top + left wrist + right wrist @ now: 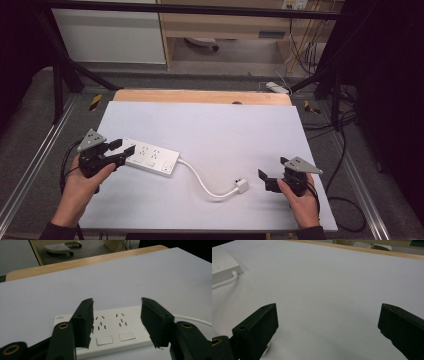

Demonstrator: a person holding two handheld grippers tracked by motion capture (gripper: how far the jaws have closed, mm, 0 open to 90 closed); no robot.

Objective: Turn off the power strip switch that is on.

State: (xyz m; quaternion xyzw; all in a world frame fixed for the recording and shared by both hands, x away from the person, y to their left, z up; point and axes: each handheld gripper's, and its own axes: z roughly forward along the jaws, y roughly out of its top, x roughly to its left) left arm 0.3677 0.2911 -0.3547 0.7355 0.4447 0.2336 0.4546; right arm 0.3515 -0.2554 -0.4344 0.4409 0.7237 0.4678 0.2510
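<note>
The high view looks forward and down from above the person's side, taking in the whole white worktop [220,130] from near edge to far wooden edge, with floor and shelving beyond. The left gripper view rides low and close behind the left gripper [116,322], facing the worktop's far edge across the power strip [112,325], which the high view also shows near the left edge [150,156]. The right gripper view sits close above the worktop behind the right gripper [328,330], facing its far edge, and catches one end of the power strip [223,263] at its left.
</note>
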